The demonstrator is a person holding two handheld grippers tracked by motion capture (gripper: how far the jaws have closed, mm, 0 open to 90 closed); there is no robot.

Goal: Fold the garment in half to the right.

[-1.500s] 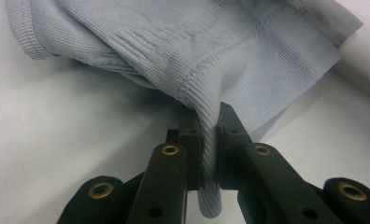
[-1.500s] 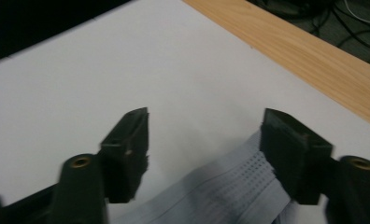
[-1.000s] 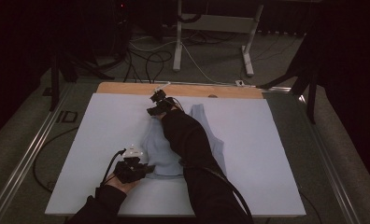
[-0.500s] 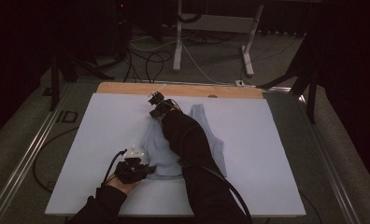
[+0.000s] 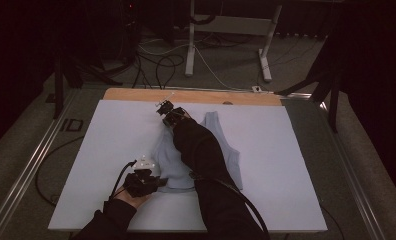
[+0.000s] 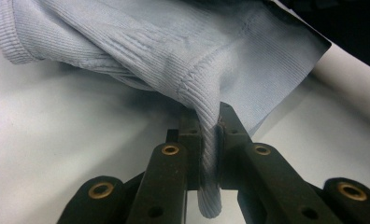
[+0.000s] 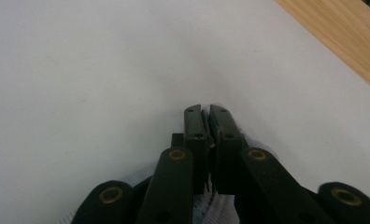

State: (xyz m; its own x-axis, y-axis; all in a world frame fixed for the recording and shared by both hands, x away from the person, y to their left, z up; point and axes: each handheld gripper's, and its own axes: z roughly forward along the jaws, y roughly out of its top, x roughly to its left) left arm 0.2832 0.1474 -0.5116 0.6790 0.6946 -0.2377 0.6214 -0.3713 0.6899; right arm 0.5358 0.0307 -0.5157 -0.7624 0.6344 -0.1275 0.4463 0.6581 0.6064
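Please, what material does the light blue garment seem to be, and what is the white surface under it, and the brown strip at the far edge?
The light blue garment looks like soft ribbed knit fabric, probably cotton: fine ribs and a stitched hem show where the left gripper pinches it. The white surface looks smooth and matte, perhaps a board or a sheet. The brown strip looks like wood, with faint grain.

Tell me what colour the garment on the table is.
Pale blue, ribbed knit garment; the left gripper view shows it best.
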